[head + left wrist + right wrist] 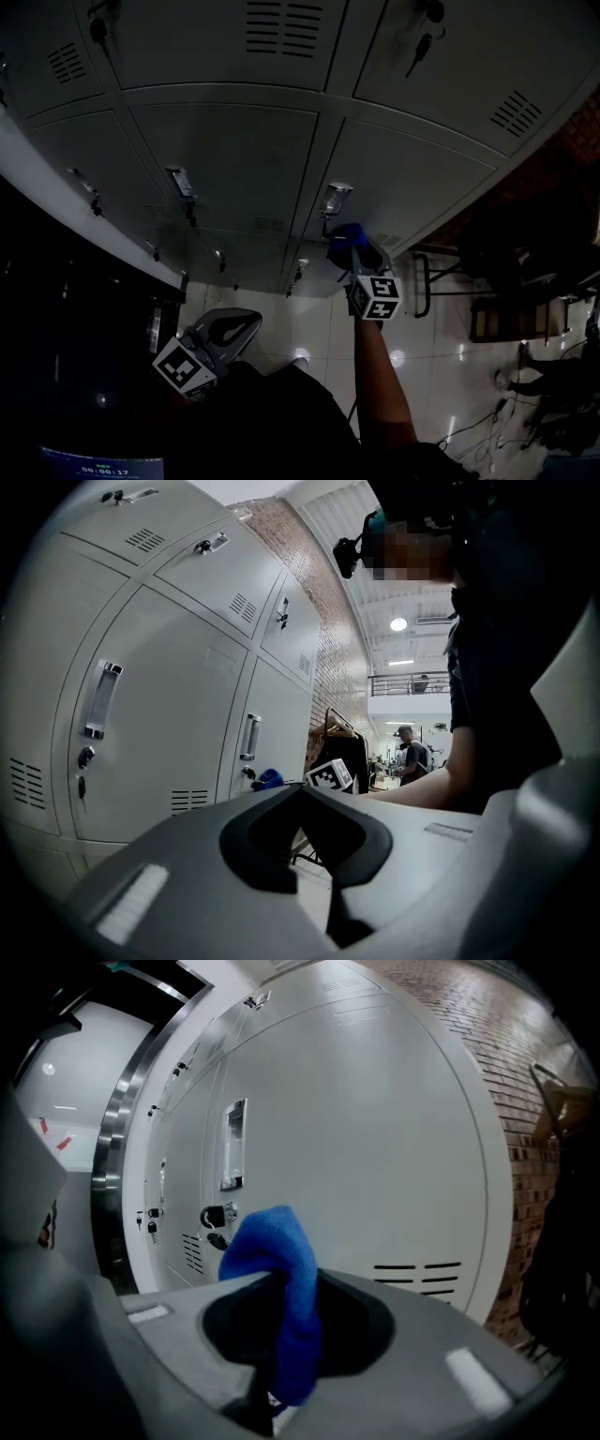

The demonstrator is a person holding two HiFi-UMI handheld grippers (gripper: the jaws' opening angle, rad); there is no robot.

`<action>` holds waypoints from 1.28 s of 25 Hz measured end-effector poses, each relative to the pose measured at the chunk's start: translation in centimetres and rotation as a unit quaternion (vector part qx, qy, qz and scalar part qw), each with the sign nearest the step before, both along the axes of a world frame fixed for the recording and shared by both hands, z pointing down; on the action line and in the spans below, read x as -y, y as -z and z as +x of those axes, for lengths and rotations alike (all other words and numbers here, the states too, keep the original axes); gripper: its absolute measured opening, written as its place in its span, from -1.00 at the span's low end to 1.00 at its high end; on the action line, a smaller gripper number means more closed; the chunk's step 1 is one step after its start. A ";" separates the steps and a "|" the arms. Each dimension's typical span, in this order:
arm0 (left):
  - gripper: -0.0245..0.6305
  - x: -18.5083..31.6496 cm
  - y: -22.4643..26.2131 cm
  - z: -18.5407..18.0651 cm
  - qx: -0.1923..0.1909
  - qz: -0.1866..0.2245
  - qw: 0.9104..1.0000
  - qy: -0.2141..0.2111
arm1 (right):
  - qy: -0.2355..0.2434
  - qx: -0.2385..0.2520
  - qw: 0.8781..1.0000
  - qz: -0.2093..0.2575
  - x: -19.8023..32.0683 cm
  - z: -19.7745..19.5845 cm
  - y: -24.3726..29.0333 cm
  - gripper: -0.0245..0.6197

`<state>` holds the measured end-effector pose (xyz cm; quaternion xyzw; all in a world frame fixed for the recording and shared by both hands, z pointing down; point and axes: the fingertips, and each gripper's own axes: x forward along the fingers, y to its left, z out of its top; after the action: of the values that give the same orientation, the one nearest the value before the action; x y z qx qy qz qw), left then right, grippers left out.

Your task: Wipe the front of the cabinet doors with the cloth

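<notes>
In the head view, dim grey cabinet doors (234, 159) fill the upper two thirds of the frame. The person's right arm (380, 384) rises from the bottom edge, stretched nearly straight, to the right gripper (354, 255) just right of centre, its marker cube (378, 296) facing the camera. A blue cloth (348, 234) sticks out of the gripper's tip right below a door handle (335, 199). The picture is too dark to tell whether the cloth touches the door. The left gripper (234, 323) hangs low at lower left, drawn in close to the person's body over the glossy floor tiles (319, 319), well apart from the doors. In the left gripper view, its two jaws meet with nothing between them. The doors stand at the left of the frame, and the cloth shows small near the centre, beside the other gripper's cube and the person's bare forearm (422, 787), which reaches in from the right. In the right gripper view, the jaws are clamped on the cloth, which bulges up at centre and hangs down between the pads. One pale door fills the frame behind it, with a recessed handle and a small lock (214, 1215) at centre left, vent slots (417, 1277) at lower right and a brick wall (506, 1044) at upper right.
</notes>
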<state>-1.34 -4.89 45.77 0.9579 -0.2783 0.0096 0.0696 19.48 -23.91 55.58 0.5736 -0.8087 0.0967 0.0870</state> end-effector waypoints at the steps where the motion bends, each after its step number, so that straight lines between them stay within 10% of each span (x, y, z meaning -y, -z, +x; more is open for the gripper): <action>1: -0.93 0.1 -0.1 0.2 0.001 0.004 1.000 0.000 | -0.006 0.000 1.000 0.000 -0.1 0.8 0.0 -0.71; 32: -0.93 -0.6 -0.4 6.4 -0.011 0.000 1.000 0.007 | -0.087 -0.003 0.996 -0.018 -1.0 13.7 -1.4 -0.70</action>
<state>5.10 -4.31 46.15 0.9559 -0.2844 -0.0015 0.0732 33.15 -22.93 57.00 0.6404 -0.7536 0.1170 0.0906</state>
